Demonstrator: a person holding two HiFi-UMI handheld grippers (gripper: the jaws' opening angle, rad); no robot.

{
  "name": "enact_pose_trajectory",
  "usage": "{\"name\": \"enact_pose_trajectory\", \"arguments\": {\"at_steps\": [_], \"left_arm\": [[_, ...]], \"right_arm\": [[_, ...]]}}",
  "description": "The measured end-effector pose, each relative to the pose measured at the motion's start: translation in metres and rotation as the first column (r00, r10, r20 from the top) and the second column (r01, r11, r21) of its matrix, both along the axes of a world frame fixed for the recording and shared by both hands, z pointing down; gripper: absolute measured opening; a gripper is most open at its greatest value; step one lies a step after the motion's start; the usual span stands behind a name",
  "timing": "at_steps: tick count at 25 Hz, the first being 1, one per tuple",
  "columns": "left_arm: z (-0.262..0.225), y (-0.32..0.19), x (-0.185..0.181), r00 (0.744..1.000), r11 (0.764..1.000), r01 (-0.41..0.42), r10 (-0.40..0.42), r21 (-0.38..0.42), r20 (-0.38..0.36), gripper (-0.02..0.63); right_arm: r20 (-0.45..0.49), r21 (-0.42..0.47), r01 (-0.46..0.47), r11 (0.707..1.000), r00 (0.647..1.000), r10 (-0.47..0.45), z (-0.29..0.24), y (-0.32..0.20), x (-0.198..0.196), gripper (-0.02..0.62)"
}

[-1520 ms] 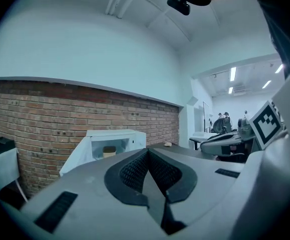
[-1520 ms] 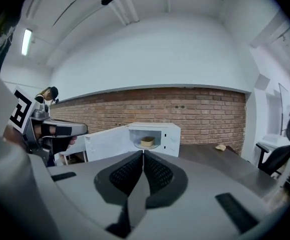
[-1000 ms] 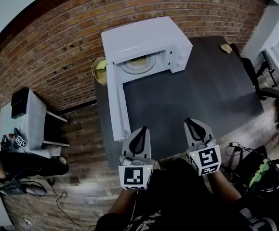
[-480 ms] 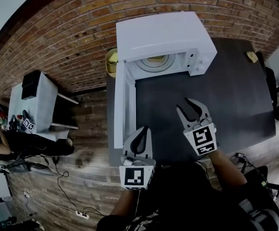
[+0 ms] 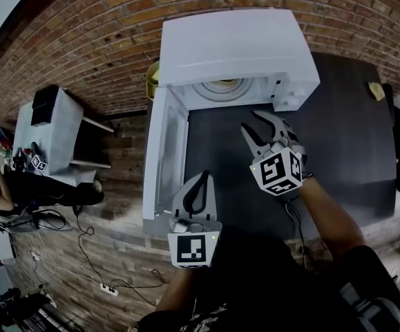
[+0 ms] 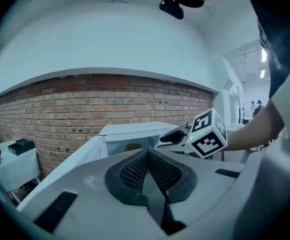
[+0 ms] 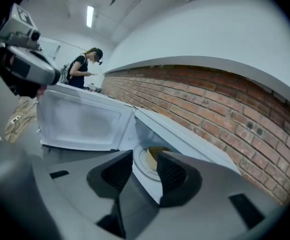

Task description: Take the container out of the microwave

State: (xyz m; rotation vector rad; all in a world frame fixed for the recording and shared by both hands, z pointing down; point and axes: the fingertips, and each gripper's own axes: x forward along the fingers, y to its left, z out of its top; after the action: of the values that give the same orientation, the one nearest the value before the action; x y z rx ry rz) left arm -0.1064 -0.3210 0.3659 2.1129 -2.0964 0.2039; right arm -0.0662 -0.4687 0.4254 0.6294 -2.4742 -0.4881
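**Right gripper open at the microwave mouth, container untouched**

Brick wall (image 5: pixel 82 40) behind, dark table (image 5: pixel 338 137) in front of it. The white microwave (image 5: pixel 234 47) stood at the table's back edge. Its door (image 5: pixel 165 158) was swung fully open to your left.

The container (image 5: pixel 226 84), yellowish, sat deep inside on the turntable (image 5: pixel 210 94), towards the back of the cavity. Contents could not be made out.

Your right gripper (image 5: pixel 255 122) was just outside the opening, aimed into it. Its jaws had just been opening and stood wide apart with nothing between them. In the right gripper view the container showed in the gap, but far off and not reached.

Your left gripper (image 5: pixel 201 178) hung just beside the outer end of the door, jaws together and empty.

Judged risks from here:
- The gripper sat towards the right of the opening, near the control panel (image 5: pixel 286 92). Going in on that line, the outer jaw could have struck the frame.
- The container was set well back. Closing too soon would have caught only the near rim, and it could have slipped free or tipped as you pulled.
- Drawing it out low could have dragged it across the turntable edge and jolted whatever it held.
- Your left gripper was close enough to nudge the door. A bump might have swung the door in on your right arm.
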Motion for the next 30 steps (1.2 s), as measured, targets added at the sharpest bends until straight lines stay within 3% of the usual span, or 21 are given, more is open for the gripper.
{"name": "enact_pose_trajectory", "arguments": {"at_steps": [4,10,15,19,25,30], "left_arm": [[0.014,-0.012,-0.003,1.0,1.0,0.01,-0.011,-0.013,-0.011,0.006],[0.027,-0.027,-0.008,1.0,1.0,-0.007,0.007,-0.002,-0.021,0.006],[0.041,-0.021,-0.018,0.996,0.999,0.035,-0.035,-0.001,-0.079,0.006],[0.048,-0.013,-0.019,0.995,0.999,0.031,-0.033,-0.019,-0.09,0.006],[0.055,0.003,-0.016,0.992,0.998,0.042,-0.047,-0.04,-0.115,0.006],[0.063,0.008,-0.009,0.992,0.998,0.032,-0.038,-0.054,-0.123,0.006]], "right_arm": [[-0.086,0.059,0.035,0.998,0.996,-0.03,0.024,-0.016,-0.014,0.188],[-0.188,0.141,0.029,0.99,0.982,-0.002,0.061,-0.056,-0.045,0.187],[-0.315,0.153,0.015,0.988,0.949,0.034,0.098,-0.084,-0.068,0.187],[-0.356,0.177,0.006,0.984,0.933,0.058,0.111,-0.109,-0.091,0.187],[-0.415,0.34,0.043,0.94,0.903,0.109,0.121,-0.134,-0.116,0.169],[-0.483,0.352,0.061,0.934,0.867,0.125,0.145,-0.149,-0.12,0.167]]}}
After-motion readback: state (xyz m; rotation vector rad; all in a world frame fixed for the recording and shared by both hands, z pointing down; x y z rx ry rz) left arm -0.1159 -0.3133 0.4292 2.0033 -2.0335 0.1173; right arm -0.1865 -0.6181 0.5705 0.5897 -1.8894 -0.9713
